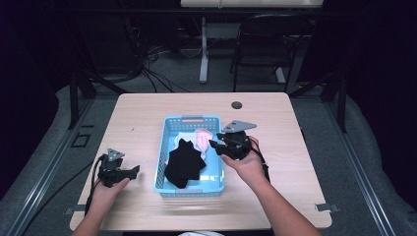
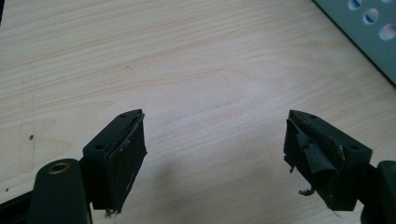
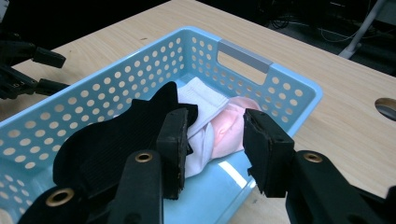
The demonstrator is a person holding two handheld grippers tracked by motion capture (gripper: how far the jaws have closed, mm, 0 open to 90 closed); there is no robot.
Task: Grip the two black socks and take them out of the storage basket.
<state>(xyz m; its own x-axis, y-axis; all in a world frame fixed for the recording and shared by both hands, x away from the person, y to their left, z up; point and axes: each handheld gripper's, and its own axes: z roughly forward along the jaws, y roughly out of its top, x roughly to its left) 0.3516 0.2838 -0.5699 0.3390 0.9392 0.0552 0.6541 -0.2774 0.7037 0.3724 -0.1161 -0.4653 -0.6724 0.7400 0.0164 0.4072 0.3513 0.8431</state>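
A light blue perforated basket (image 1: 169,129) sits mid-table holding a black cloth (image 1: 184,163), a white cloth (image 1: 183,138) and a pink cloth (image 1: 203,136). My right gripper (image 1: 215,144) hovers over the basket's right rim, open, its jaws straddling the pink cloth (image 3: 227,127) from above without closing on it. The black cloth (image 3: 112,140) and the white cloth (image 3: 201,95) lie just left of those jaws. My left gripper (image 1: 134,170) rests on the bare table left of the basket, open and holding nothing; its worn pads (image 2: 125,154) stand wide apart over the wood.
The basket's wall (image 2: 364,32) shows at the upper right of the left gripper view. A round cable hole (image 1: 237,104) lies in the table (image 1: 137,118) behind the basket. A chair (image 1: 268,39) and a table leg (image 1: 203,49) stand beyond the far edge.
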